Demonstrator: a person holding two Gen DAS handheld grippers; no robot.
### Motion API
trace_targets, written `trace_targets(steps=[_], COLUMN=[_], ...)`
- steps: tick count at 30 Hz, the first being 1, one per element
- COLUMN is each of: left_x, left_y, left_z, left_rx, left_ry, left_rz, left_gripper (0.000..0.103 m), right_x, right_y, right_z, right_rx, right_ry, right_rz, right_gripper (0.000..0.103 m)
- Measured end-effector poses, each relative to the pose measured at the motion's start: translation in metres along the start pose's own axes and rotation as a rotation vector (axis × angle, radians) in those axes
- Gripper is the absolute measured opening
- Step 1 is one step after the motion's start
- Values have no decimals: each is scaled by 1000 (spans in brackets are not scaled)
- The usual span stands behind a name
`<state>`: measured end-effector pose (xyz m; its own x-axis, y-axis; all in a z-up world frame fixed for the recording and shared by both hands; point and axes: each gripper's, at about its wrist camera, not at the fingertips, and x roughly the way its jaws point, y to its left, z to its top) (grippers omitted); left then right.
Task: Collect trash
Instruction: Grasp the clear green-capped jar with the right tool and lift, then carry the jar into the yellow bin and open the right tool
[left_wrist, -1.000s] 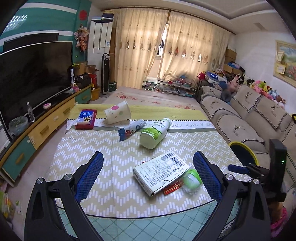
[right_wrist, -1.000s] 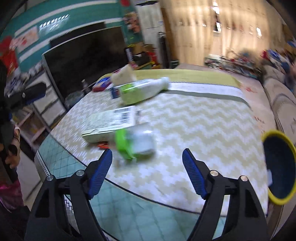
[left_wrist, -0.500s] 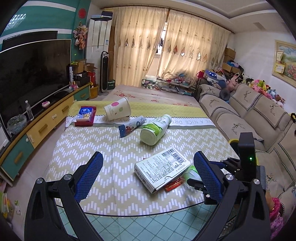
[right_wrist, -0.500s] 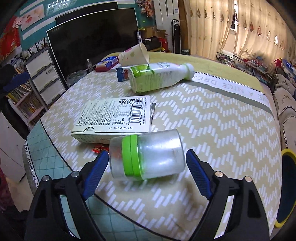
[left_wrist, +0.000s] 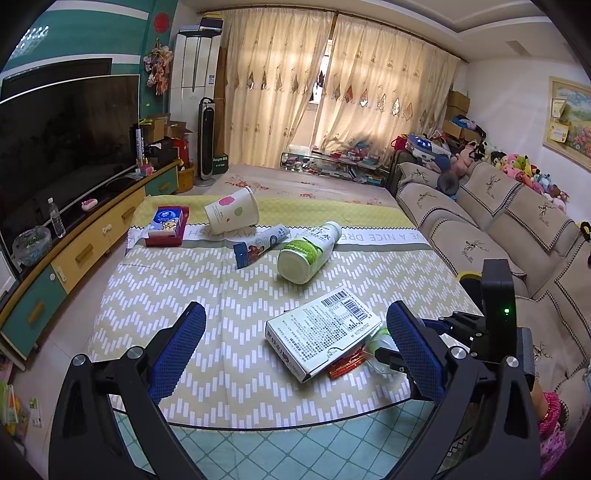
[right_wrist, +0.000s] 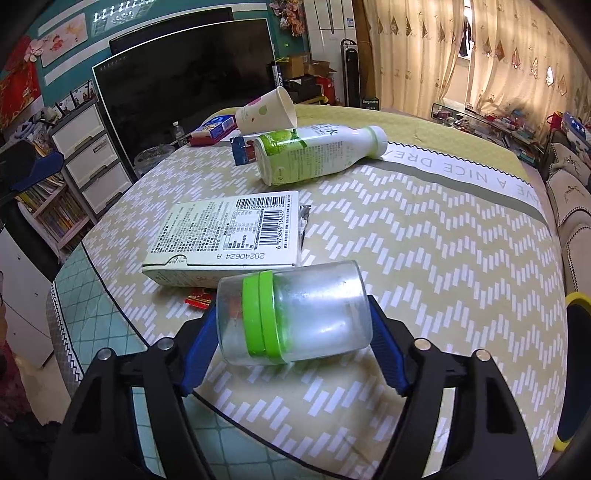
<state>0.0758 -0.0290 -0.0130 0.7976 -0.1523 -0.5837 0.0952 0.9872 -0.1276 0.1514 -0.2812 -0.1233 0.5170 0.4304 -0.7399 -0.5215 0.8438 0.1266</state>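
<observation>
A clear plastic jar with a green band lies on its side on the table, between the fingers of my right gripper; the blue pads stand at both its ends, and a firm grip cannot be judged. It peeks out behind my left finger in the left wrist view. A white carton lies beside it over a red wrapper. A green-and-white bottle, a blue tube and a paper cup lie farther off. My left gripper is open and empty above the table's near edge.
A red and blue box sits at the table's far left. A yellow-rimmed bin stands to the right of the table. A sofa runs along the right, a TV cabinet along the left.
My right gripper has moved forward over the jar and its fingers have drawn in around it. My left gripper has stayed nearly still and open.
</observation>
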Motion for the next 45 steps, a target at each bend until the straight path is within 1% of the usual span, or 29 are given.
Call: trace_targets(steps=[6, 7, 12, 16, 22, 26, 30, 35, 41, 45], left_x=[5, 7, 16, 22, 28, 32, 35, 40, 48, 52], left_y=[-1, -2, -5, -9, -16, -18, -20, -24, -27, -29], left_z=[-2, -2, -2, -2, -2, 0, 2, 3, 5, 5], left_rx=[0, 0, -7, 0, 13, 5, 11, 19, 28, 32], left_ry=[11, 17, 43, 54, 64, 63, 63, 71, 84, 91], left_rz=[-6, -11, -26, -29, -40, -45, -46, -46, -42, -43], left_gripper=[97, 98, 98, 98, 98, 98, 98, 98, 98, 98], right_x=[-16, -21, -41, -60, -94, -109, -109, -92, -71, -61], right_y=[-14, -20, -46, -80, -148, -194, -238, -285, -318, -327], right_z=[-7, -9, -16, -23, -39, -50, -61, -75, -85, -84], right_rx=[44, 55, 103, 160, 283, 360, 435, 502, 555, 569], right_ry=[-21, -26, -53, -71, -105, -107, -82, -16, 36, 51], right_rz=[-18, -28, -84, -150, -279, -361, -423, -480, -497, -495], right_gripper=[70, 70, 70, 70, 70, 70, 70, 70, 70, 71])
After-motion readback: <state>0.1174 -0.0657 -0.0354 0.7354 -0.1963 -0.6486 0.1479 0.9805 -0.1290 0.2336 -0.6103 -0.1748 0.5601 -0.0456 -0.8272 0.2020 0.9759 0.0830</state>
